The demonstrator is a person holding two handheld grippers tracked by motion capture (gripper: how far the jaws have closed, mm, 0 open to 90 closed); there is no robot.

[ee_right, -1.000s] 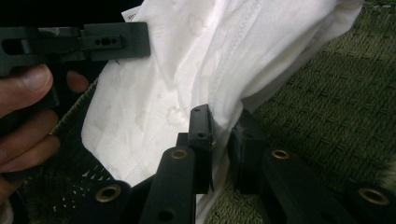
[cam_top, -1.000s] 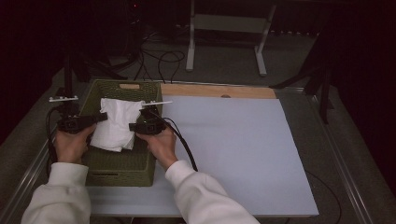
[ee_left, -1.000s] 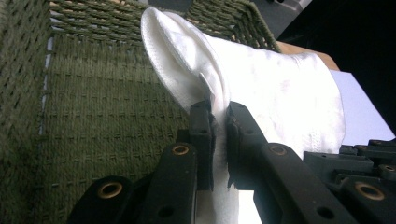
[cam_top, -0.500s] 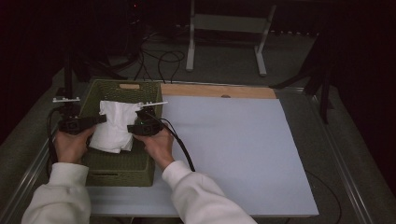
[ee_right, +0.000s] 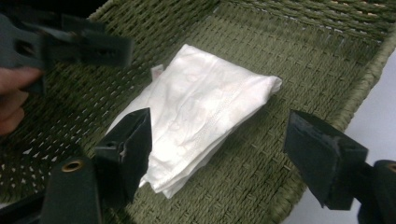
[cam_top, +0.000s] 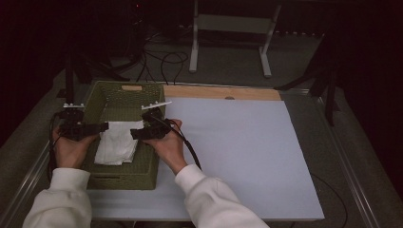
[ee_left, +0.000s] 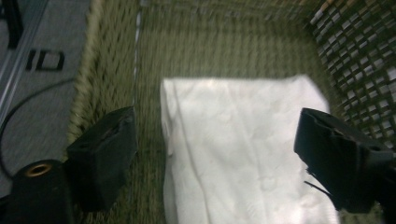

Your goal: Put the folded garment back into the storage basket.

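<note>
A folded white cloth point(cam_top: 116, 142) lies flat on the floor of a green woven basket point(cam_top: 121, 178) at the table's left. My left gripper point(cam_top: 102, 127) hovers at the cloth's left edge and my right gripper point(cam_top: 135, 134) at its right edge, pointing toward each other. In the left gripper view the jaws point(ee_left: 217, 135) have just been opening and stand wide apart above the cloth point(ee_left: 243, 154), not pressing it. In the right gripper view the jaws point(ee_right: 219, 135) have just been opening too. The cloth point(ee_right: 201, 102) lies loose below them, and the left gripper point(ee_right: 116, 49) shows at top left.
The basket's walls point(ee_left: 210, 42) rise close around both grippers. A large white sheet point(cam_top: 237, 152) covers the table to the right, with a wooden strip point(cam_top: 223, 92) at its far edge. Cables and a metal stand point(cam_top: 228, 42) sit beyond the table.
The cloth, held bunched up between the two grippers before, has dropped and now lies flat in the basket. Both grippers' jaws have opened and let it go.
</note>
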